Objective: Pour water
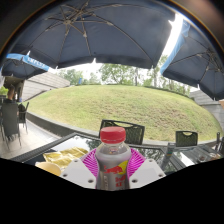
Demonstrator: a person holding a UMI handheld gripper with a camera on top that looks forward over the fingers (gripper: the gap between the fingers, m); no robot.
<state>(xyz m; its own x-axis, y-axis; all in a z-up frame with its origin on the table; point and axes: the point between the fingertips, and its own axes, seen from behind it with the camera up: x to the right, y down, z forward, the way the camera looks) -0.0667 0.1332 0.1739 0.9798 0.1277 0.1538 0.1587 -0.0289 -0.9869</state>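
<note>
A clear plastic bottle [112,160] with a red cap and a red-and-yellow label stands upright between my fingers. My gripper [112,170] is shut on the bottle, its pink pads [92,163] pressing on both sides of the body. The bottle's base is hidden below the fingers. Behind it lies a glass patio table [150,155].
Something yellow [62,158] lies on the table to the left of the fingers. Dark patio chairs [122,130] stand beyond the table, with more chairs [10,118] at the left. Large blue umbrellas [95,30] hang overhead. A grassy slope [110,100] and trees lie beyond.
</note>
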